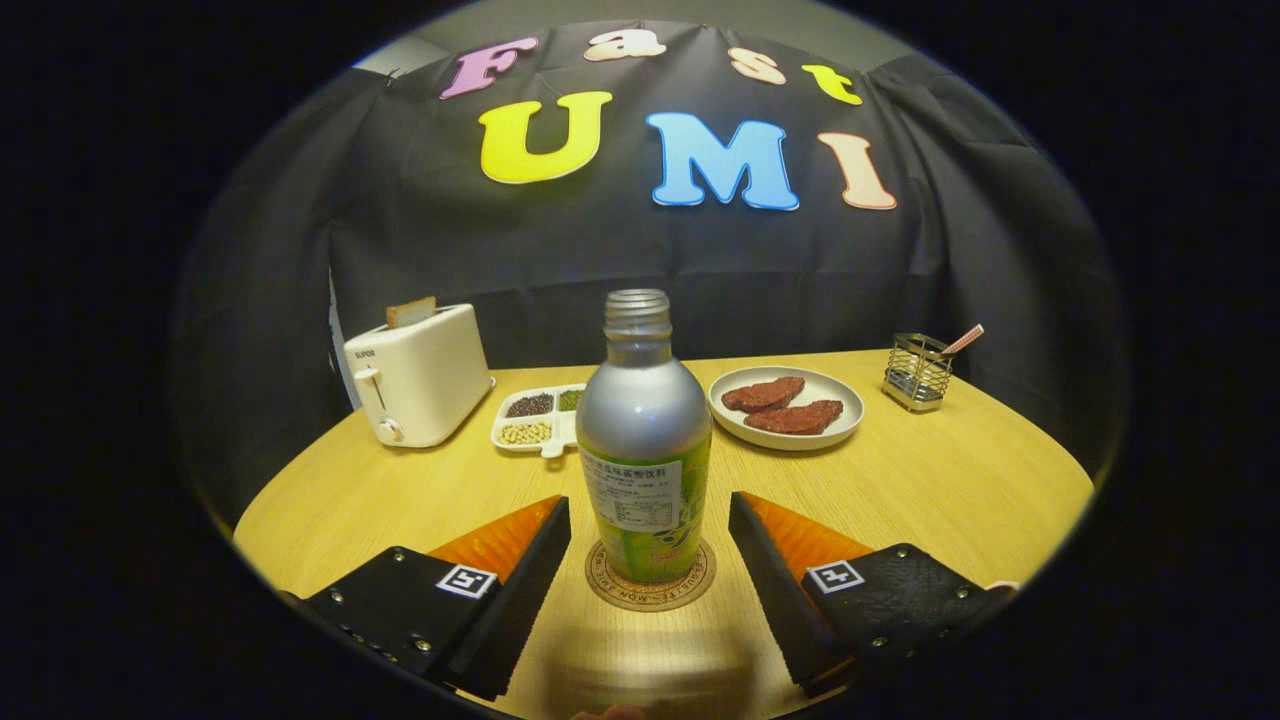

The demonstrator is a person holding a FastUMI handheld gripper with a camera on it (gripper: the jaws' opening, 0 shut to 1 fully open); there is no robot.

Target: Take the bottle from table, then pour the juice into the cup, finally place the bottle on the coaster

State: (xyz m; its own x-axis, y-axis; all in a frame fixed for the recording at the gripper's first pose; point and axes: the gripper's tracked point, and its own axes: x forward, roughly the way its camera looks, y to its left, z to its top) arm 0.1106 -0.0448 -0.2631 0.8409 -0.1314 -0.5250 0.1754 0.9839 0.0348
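The bottle [646, 440] stands upright on the coaster [650, 585], its long axis straight up from the table and its open, capless neck pointing at the ceiling. The label faces me. It sits squarely inside the coaster's ring, which shows as a rim around the base, toward the near edge of the table [950, 480] and about midway along it.

My gripper [650, 555] is spread wide: one finger lies to each side of the bottle, and clear wood shows between each finger and the bottle's wall. I am touching nothing and holding nothing.

From how things lie, I judge the task to be at its very end. The bottle is set on the coaster and let go, so the last step looks done; what is left for me is only to back straight away without brushing it. I see no cup from here, so I cannot tell whether any juice was poured, nor how much is left behind the label and silver shoulder.

Beyond the bottle, toward the far edge, a divided tray [535, 418] holds beans and grains, and a plate [787, 408] carries two brown patties. A toaster [420, 375] with a slice in its slot stands at the far left corner, and a wire holder [917, 372] at the far right.
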